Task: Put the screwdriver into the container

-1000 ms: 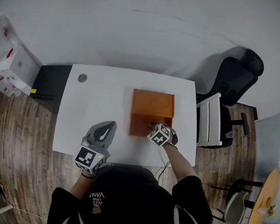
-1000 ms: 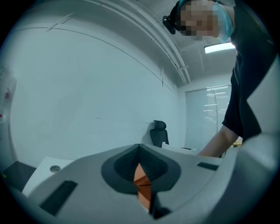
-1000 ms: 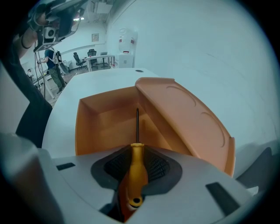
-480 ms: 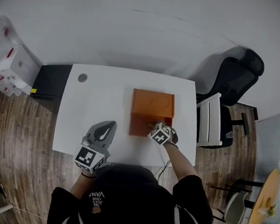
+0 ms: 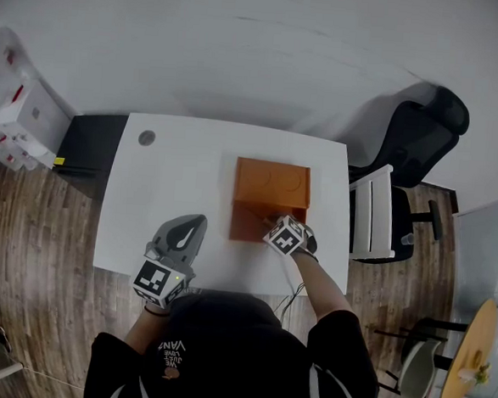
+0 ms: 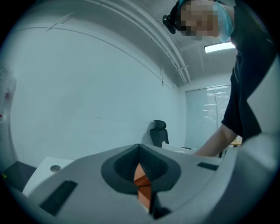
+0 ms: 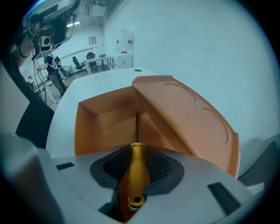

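An orange container (image 5: 251, 224) stands on the white table (image 5: 183, 164) with its lid (image 5: 272, 183) folded back. My right gripper (image 5: 269, 223) hangs over its near edge, pointing steeply down into it. In the right gripper view, the yellow-handled screwdriver (image 7: 137, 170) lies between the jaws of the right gripper (image 7: 136, 151). Its dark shaft (image 7: 136, 127) points into the container (image 7: 100, 118). These jaws have just been opening, and the pads look slack on the handle. My left gripper (image 5: 198, 223) rests shut at the table's near left. The container (image 6: 142, 183) shows through the slit in the left gripper (image 6: 139, 164).
A black office chair (image 5: 423, 138) and a white stand (image 5: 371, 215) are to the right of the table. A black cabinet (image 5: 91, 145) and white boxes (image 5: 16, 118) are on the left. A round cable hole (image 5: 147, 138) is at the table's far left corner.
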The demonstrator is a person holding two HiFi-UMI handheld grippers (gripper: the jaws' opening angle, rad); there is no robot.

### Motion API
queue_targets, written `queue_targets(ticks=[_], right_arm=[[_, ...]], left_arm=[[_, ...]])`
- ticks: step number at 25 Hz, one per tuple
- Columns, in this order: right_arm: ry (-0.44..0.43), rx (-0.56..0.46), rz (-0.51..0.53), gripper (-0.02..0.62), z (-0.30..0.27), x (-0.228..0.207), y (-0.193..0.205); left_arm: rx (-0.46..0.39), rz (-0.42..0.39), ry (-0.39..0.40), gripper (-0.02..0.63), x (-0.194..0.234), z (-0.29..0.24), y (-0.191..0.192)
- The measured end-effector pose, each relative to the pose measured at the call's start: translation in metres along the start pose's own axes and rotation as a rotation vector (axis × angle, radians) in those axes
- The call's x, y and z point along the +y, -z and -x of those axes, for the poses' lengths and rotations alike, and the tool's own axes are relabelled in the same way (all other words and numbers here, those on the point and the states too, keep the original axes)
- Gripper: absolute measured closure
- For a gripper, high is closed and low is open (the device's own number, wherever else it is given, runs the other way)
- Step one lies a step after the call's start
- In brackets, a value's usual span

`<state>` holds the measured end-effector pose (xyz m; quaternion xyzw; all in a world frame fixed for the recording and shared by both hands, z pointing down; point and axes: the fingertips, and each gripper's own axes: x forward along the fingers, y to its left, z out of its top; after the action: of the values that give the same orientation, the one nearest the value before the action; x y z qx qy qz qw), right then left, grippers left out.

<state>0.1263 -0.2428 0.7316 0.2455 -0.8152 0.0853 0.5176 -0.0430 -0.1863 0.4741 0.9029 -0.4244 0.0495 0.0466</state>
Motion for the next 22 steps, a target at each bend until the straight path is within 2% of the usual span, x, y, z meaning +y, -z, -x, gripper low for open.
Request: queue_targets(ticks=[8,22], right_arm=[[-0.003,-0.002,-0.019,0.456,0.001,-0.001,0.000],[0.022,-0.031,-0.025,0.453,0.011,-0.003,-0.007]], left_arm=[[-0.008,0.001,0.002,0.592,0.001,0.001,-0.002],[-0.010,0.004,0.023,0.592,-0.002,-0.003,-0.002]])
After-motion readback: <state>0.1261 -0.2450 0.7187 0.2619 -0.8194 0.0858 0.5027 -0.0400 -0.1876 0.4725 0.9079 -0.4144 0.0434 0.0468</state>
